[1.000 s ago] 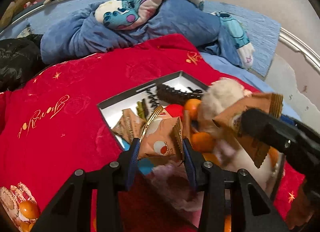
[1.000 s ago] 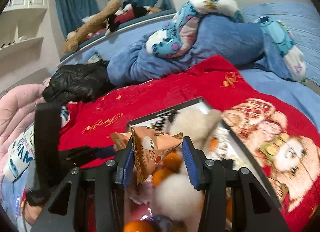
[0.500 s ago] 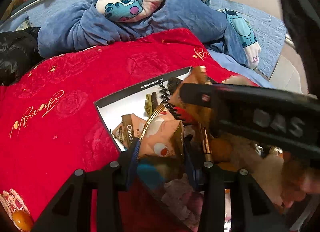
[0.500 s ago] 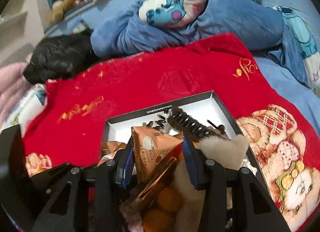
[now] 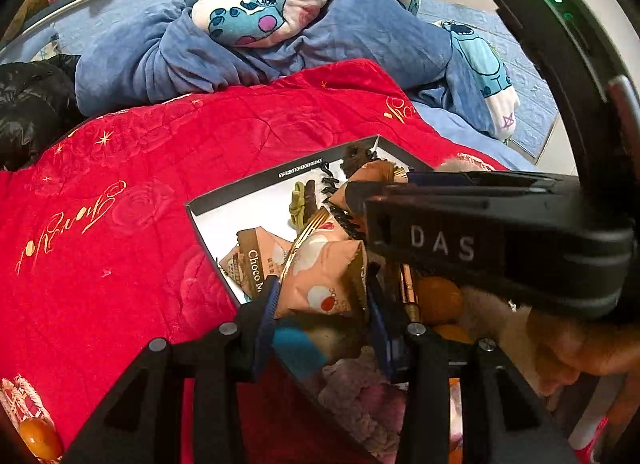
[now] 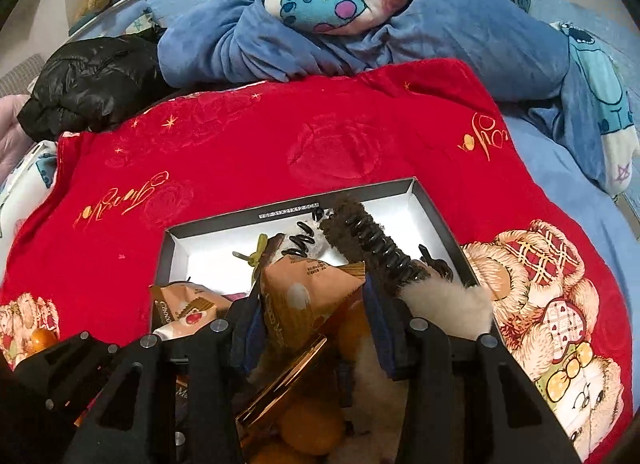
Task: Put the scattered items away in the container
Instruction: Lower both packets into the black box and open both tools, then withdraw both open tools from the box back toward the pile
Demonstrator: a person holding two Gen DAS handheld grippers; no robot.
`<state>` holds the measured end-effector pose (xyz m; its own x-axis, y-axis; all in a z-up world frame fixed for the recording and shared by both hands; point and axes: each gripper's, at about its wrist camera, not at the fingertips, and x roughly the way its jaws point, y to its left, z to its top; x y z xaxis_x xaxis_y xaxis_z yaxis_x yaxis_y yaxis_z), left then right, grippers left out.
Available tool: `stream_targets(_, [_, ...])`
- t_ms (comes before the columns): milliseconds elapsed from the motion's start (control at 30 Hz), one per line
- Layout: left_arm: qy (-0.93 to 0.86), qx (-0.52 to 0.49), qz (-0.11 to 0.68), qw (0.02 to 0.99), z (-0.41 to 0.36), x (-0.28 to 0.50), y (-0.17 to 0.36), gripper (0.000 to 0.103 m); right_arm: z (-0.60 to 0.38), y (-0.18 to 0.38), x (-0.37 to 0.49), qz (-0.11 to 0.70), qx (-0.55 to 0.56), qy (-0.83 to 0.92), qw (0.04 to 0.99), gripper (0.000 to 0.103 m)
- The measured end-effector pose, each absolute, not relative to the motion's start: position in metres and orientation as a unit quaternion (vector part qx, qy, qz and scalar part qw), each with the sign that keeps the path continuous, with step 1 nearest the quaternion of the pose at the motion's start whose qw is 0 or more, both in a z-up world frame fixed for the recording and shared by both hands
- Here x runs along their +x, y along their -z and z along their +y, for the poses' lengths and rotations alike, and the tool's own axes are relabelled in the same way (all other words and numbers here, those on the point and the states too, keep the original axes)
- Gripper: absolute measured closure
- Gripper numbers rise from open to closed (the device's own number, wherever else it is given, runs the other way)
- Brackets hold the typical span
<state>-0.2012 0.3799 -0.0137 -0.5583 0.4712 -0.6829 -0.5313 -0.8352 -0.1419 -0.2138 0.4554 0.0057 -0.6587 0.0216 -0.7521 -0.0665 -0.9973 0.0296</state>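
Both claws clamp snack packets above the box.

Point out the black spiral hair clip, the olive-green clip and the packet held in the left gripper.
Black spiral hair clip [image 6: 376, 244]: right wrist view, middle of its coiled teeth.
Olive-green clip [image 5: 297, 203]: left wrist view, its looped body.
Orange triangular snack packet [image 5: 324, 284]: left wrist view, front face between the fingers.

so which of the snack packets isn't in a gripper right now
The Choco packet lying loose in the box by its left wall. The other two packets are each clamped, one in the left gripper, one in the right gripper.
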Motion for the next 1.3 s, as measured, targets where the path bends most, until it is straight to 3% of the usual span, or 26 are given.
stream_targets(200, [-0.879, -0.377, 0.045, 0.287, 0.379, -0.201, 0.013, 0.060, 0.454, -0.006, -0.210, 0.040, -0.399, -0.916, 0.031, 0.058])
stream_targets(267, [-0.880, -0.375, 0.053, 0.286, 0.381, -0.200, 0.013, 0.055, 0.455, -0.009, -0.207, 0.048, -0.388, -0.920, 0.033, 0.050])
stream_targets(333, [-0.878, -0.374, 0.058, 0.292, 0.382, -0.198, 0.013, 0.046, 0.453, -0.013, -0.205, 0.053, -0.375, -0.925, 0.019, 0.024])
stream_targets(367, [-0.879, -0.372, 0.060, 0.293, 0.383, -0.197, 0.012, 0.036, 0.451, -0.015, -0.204, 0.052, -0.370, -0.928, 0.013, 0.018])
stream_targets(433, [-0.890, -0.356, 0.074, 0.275, 0.382, -0.194, 0.007, 0.028, 0.448, -0.018, -0.202, 0.046, -0.357, -0.933, 0.005, 0.000])
stream_targets(533, [-0.896, -0.360, 0.079, 0.248, 0.372, -0.197, 0.005, 0.000, 0.456, -0.022, -0.197, 0.065, -0.343, -0.937, 0.005, 0.000])
stream_targets(667, [-0.892, -0.357, 0.039, 0.274, 0.360, -0.199, -0.002, 0.000, 0.469, -0.029, -0.192, 0.120, -0.320, -0.940, -0.025, 0.000])
stream_targets(1000, [-0.903, -0.327, 0.058, 0.273, 0.359, -0.191, -0.020, 0.000, 0.460, -0.061, -0.176, 0.110, -0.298, -0.947, -0.037, 0.000])
stream_targets(1300, [-0.912, -0.306, 0.022, 0.274, 0.311, -0.166, -0.063, 0.000, 0.434, -0.110, -0.136, 0.100, -0.275, -0.955, -0.038, 0.000])
